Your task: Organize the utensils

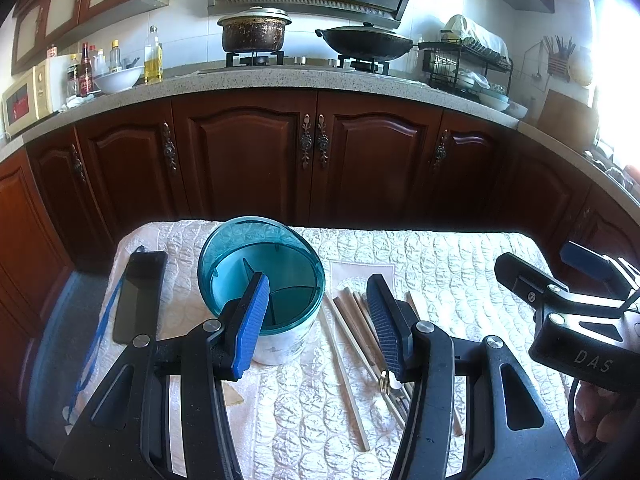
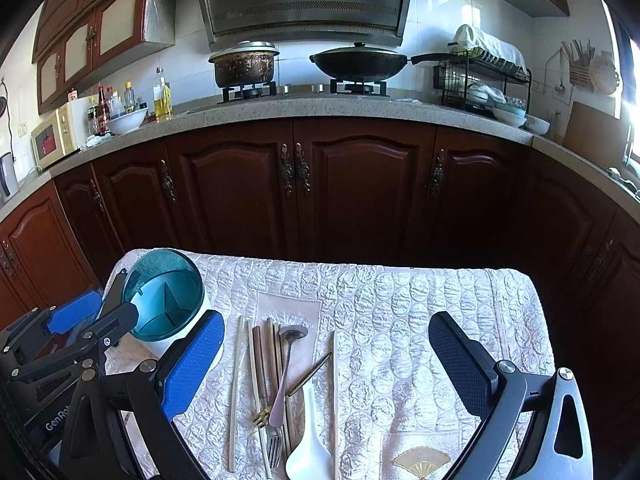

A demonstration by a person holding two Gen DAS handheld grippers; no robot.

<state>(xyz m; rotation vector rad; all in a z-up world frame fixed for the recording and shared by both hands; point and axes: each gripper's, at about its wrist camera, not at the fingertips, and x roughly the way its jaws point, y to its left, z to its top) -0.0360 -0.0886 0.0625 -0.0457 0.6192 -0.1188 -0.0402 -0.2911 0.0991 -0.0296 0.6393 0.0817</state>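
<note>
On the quilted bench (image 2: 400,300), utensils (image 2: 280,380) lie loose, long axes running away from the cameras, just right of the empty teal holder (image 2: 164,296). Right gripper (image 2: 324,364), released and holding nothing, stands directly over them (nearer arm). Left gripper (image 1: 316,320), likewise released, straddles the holder's right rim and nearest chopsticks (image 1: 344,340).
</note>
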